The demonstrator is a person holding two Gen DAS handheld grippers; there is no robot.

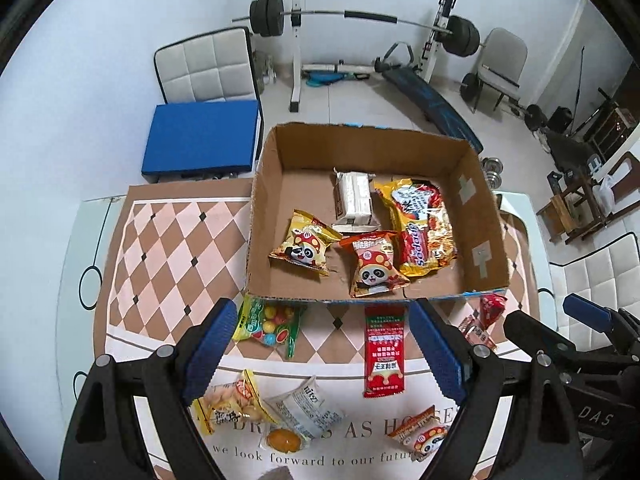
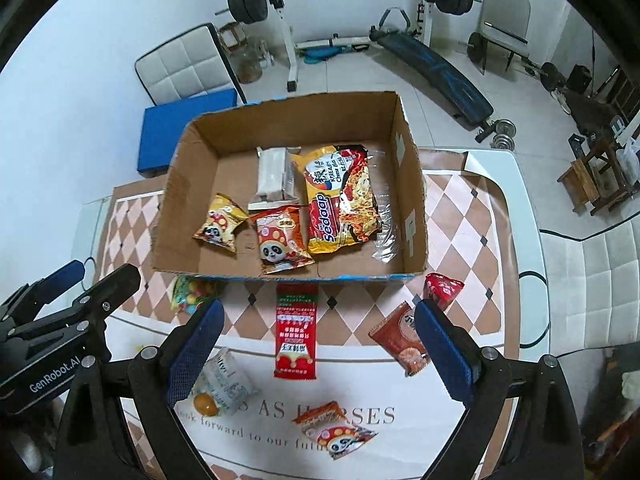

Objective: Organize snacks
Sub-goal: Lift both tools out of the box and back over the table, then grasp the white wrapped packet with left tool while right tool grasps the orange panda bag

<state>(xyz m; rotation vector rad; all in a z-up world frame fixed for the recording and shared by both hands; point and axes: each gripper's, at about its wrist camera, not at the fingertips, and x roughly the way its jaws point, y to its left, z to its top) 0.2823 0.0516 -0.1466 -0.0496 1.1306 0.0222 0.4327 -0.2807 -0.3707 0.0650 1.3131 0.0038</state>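
While both grippers hang over the table with nothing in them, the step in hand looks like choosing the next loose packet to move into the box. The left gripper (image 1: 320,344) has its jaws spread wide and empty; the right gripper (image 2: 320,344) is likewise released, its pads apart around bare air.

Closest below the left gripper lie a clear pouch with a yellow egg-like piece (image 1: 298,416) and a bag of pale round snacks (image 1: 228,402), touching each other. Near its right finger sits a small panda packet (image 1: 420,434). Between its fingers and slightly farther is a long red sachet (image 1: 384,350), lying flat and apart from the rest. Beside the left finger's tip is a bag of coloured candy balls (image 1: 268,324), tucked against the box wall. Under the right gripper's right finger lies a brown biscuit packet (image 2: 400,338), with a red wrapped sweet (image 2: 442,288) just beyond it.

Farther still stands the cardboard box (image 1: 486,236), already holding two panda packets, a noodle pack (image 1: 420,228) and a white packet (image 1: 354,196).

To do this well, I would take the red sachet first: it is isolated. Come straight down, pinch across its narrow width, and lift clear of the box's near wall before releasing over the open floor at the box's left.
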